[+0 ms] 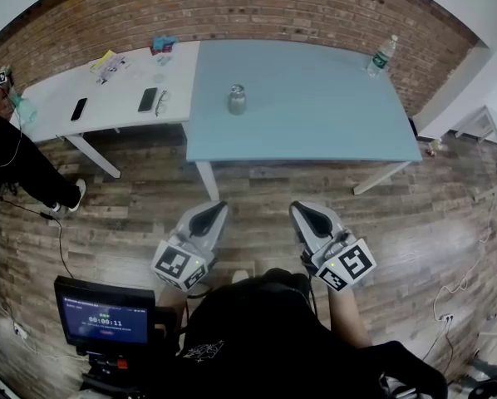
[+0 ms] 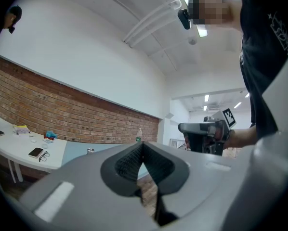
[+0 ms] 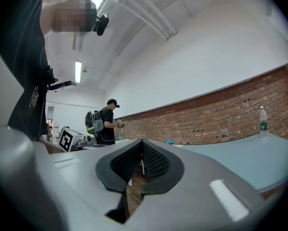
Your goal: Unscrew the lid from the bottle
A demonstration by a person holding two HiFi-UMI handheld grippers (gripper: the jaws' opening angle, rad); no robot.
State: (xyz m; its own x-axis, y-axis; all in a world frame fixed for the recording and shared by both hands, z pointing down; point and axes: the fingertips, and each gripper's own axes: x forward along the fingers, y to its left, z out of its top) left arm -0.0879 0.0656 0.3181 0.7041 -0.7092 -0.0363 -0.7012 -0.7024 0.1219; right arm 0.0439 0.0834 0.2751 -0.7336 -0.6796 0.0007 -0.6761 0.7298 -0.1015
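Note:
A small silvery bottle with a lid (image 1: 237, 100) stands near the middle of the blue table (image 1: 315, 123); it shows tiny in the left gripper view (image 2: 90, 151). A clear plastic water bottle (image 1: 382, 56) stands upright at the table's far right corner, seen again in both gripper views (image 2: 139, 135) (image 3: 263, 116). My left gripper (image 1: 214, 209) and right gripper (image 1: 302, 209) hover over the wooden floor, short of the table's near edge and well apart from both bottles. In each gripper view the dark pads meet with nothing between them (image 2: 143, 144) (image 3: 142, 142).
A white table (image 1: 107, 90) adjoins the blue one on the left, carrying two phones (image 1: 148, 99), glasses and small items. A person with a backpack (image 3: 104, 122) stands beyond it. A screen on a stand (image 1: 105, 312) sits low at my left. A brick wall (image 1: 257, 11) runs behind the tables.

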